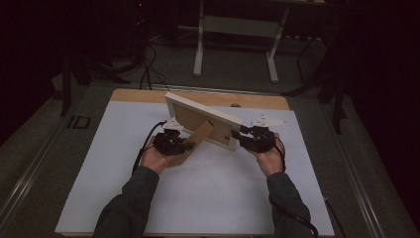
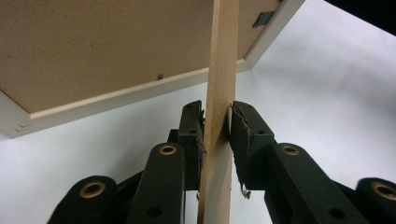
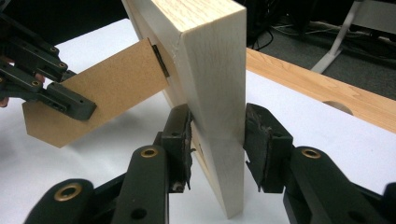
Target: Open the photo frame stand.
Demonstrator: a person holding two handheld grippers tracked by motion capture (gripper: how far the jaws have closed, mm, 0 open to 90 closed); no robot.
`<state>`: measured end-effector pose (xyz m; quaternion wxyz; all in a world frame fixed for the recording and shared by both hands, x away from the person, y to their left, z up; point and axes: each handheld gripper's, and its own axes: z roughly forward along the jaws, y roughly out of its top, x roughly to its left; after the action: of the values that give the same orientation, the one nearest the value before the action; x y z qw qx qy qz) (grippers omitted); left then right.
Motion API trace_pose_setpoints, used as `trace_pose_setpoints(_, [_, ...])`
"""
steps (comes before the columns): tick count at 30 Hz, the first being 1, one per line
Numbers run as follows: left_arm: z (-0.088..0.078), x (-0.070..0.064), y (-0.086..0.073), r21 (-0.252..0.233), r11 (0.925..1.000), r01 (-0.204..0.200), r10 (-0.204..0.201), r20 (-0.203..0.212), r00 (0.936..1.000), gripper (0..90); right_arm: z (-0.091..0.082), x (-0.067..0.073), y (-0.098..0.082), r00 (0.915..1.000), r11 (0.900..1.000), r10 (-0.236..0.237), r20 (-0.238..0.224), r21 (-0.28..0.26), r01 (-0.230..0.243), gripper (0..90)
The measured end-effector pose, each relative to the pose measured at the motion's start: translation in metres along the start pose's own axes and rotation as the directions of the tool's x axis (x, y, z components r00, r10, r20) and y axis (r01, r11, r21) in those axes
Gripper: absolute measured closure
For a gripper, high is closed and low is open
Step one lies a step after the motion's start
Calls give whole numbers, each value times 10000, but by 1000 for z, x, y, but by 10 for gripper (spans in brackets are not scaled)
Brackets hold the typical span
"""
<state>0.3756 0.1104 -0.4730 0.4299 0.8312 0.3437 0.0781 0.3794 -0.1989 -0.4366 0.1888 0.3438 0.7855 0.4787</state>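
The picture frame point(image 1: 203, 119) stands upright on its long edge on the white surface point(image 1: 208, 198), back toward the person, its length running from left-far to right-near between the two hands. The left tongs point(image 1: 188, 146) are clamped on the brown fibreboard stand leg point(image 1: 198, 136), which hinges out from the frame's back toward the person, while the right tongs point(image 1: 236, 134) are closed on the frame's right-hand end. It is a pale wood-grain frame with a brown backing board point(image 2: 93, 42); any swing of that leg would turn about its hinge, nearer the left hand.
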Motion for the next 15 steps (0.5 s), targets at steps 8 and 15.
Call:
trace_pose_setpoints(8, [1,2,-4,-14,9999,139,-139,26,9999,769,-3,7,-3,9998,9999,-157,-74,-24,157,623])
trace_pose_setpoints(15, [1,5,-8,11,9998,198,-198,11,9998,761,-5,12,-6,9995,9996,-230,-226,-137,227,620])
